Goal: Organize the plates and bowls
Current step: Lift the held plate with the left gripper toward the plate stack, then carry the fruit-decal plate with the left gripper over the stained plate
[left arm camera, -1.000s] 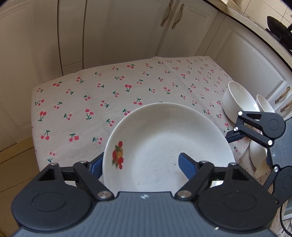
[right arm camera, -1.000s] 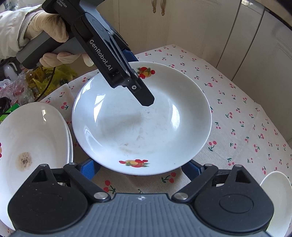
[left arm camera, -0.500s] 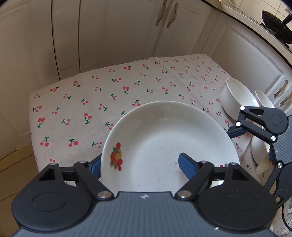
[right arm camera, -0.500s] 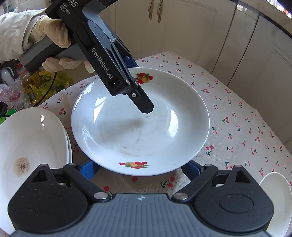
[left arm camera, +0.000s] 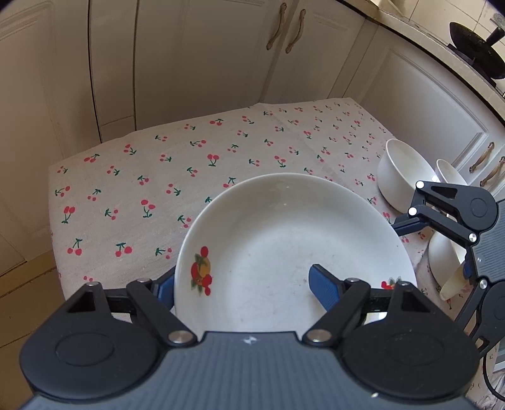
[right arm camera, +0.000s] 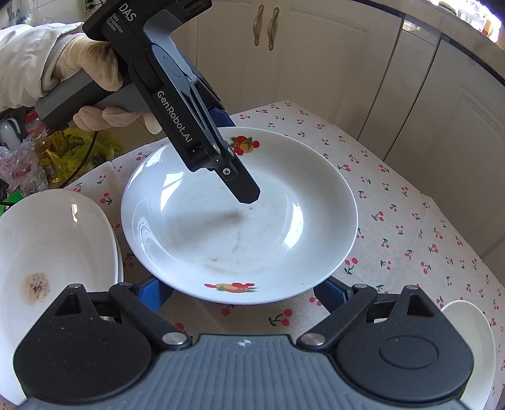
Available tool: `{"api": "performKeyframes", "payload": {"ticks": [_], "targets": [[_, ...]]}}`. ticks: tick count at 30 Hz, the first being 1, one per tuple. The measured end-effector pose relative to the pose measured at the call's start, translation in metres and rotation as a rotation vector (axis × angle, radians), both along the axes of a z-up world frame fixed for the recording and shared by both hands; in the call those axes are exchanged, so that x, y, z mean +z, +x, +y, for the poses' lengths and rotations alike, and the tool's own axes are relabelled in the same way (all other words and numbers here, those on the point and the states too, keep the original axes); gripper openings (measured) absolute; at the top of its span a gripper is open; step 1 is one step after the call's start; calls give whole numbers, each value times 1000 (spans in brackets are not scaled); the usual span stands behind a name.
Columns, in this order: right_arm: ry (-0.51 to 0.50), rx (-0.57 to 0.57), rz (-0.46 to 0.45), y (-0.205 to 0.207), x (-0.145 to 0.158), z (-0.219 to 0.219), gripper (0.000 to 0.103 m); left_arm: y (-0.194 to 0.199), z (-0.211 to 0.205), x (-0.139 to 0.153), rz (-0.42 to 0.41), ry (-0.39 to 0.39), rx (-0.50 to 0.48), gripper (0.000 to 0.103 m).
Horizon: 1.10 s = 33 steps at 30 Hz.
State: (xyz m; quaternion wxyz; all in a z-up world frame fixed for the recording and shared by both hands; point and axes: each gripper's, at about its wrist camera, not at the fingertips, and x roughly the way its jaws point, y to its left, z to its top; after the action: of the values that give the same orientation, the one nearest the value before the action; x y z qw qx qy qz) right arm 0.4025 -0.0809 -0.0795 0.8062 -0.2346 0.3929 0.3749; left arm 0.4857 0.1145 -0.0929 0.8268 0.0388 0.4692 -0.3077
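Above cherry tablecloth (left arm camera: 151,189), plate (left arm camera: 284,239) rim between left tongs (left arm camera: 243,288)

Cream panelled cabinet doors (left arm camera: 195,63) with curved bronze handles (left arm camera: 285,28) wrap around a table draped in a cherry-print cloth (left arm camera: 157,176), with wood-toned floor (left arm camera: 22,293) at its left, a black pan (left arm camera: 476,47) on the counter, and daylight glaring off the cupboards.
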Motion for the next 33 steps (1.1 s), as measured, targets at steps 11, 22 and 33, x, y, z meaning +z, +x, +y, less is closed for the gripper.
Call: {"api": "performKeyframes", "payload": {"ticks": [11,22,33], "targets": [[16,7,-28,-12,18,0,97,-15,5,18,-30,1,11,82],[47,4,-52,-53,47,-4,97,-58,11,49,-76,3,20,82],[73,13,-75,-106,68,-6,97,-119,18,74,-106,-7,37,82]]}}
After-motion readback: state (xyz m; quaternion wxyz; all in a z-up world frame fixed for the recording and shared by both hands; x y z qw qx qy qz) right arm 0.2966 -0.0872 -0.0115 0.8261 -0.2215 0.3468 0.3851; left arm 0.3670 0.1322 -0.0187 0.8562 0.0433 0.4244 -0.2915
